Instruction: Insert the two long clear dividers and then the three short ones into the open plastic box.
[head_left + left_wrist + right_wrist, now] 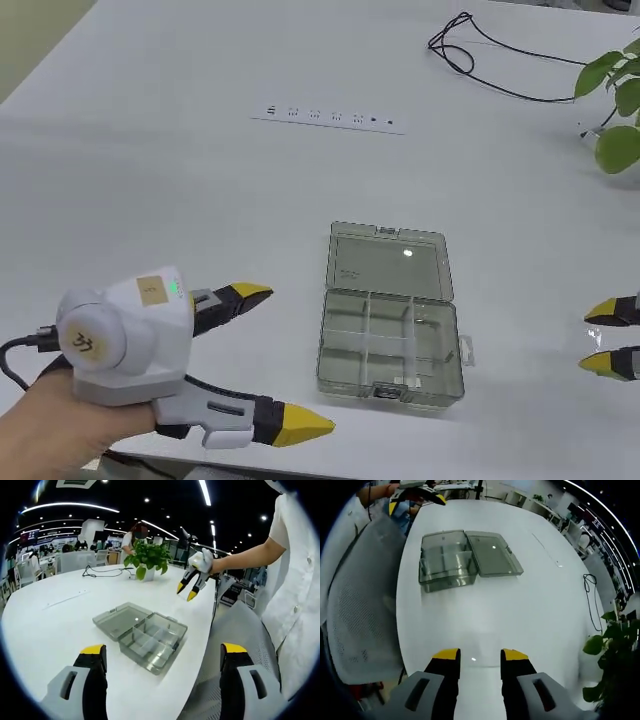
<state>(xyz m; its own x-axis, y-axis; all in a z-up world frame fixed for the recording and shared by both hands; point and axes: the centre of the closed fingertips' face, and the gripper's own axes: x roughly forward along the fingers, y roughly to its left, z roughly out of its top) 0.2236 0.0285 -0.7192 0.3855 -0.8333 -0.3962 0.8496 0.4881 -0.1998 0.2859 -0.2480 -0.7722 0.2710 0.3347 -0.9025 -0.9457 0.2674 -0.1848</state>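
The smoky clear plastic box [345, 385] lies open near the table's front edge, its lid [388, 262] folded back flat. Clear dividers [365, 335] stand inside it and split it into several compartments. My left gripper [278, 360] hovers left of the box, jaws wide open and empty. My right gripper [603, 337] is at the right edge, open with nothing held. In the left gripper view the box [131, 652] lies ahead of my left gripper [162, 651], with the right gripper [189, 587] beyond. In the right gripper view the box [445, 582] is far ahead of my right gripper [480, 655].
A flat power strip [330, 117] lies at the table's middle back. A black cable [480, 50] loops at the back right beside a potted plant [615, 100]. A mesh chair [355, 620] stands at the table's front edge.
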